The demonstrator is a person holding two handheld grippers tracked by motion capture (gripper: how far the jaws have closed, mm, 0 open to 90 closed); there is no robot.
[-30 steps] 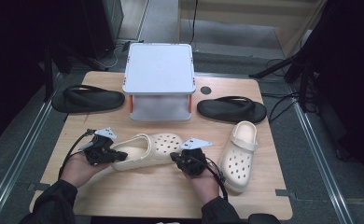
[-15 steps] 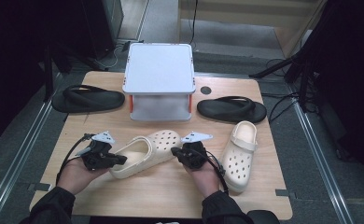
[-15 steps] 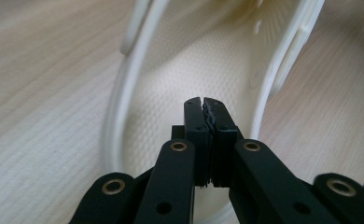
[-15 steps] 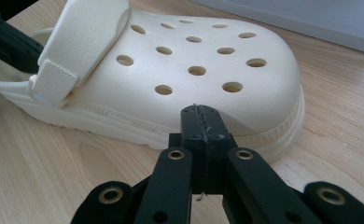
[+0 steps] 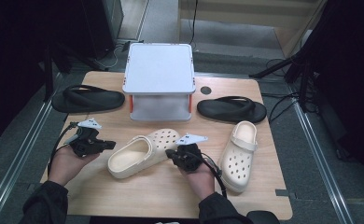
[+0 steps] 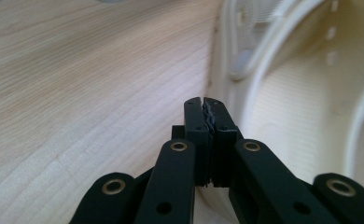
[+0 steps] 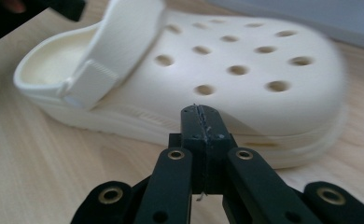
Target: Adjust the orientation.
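Close view along the left gripper, whose two black jaws rise from six o'clock to the centre and are pressed together with nothing between them. Brass-coloured rivets dot the black linkage arms at the bottom edge. Below lies a light wooden table, its grain running toward nine and eleven o'clock. From one to four o'clock sits a cream clog, its ribbed insole and raised rim just beside the jaw tips.

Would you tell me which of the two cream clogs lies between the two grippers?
The cream clog in the middle, lying slantwise in front of the grey stand; the other clog lies lengthwise towards the table's right edge.
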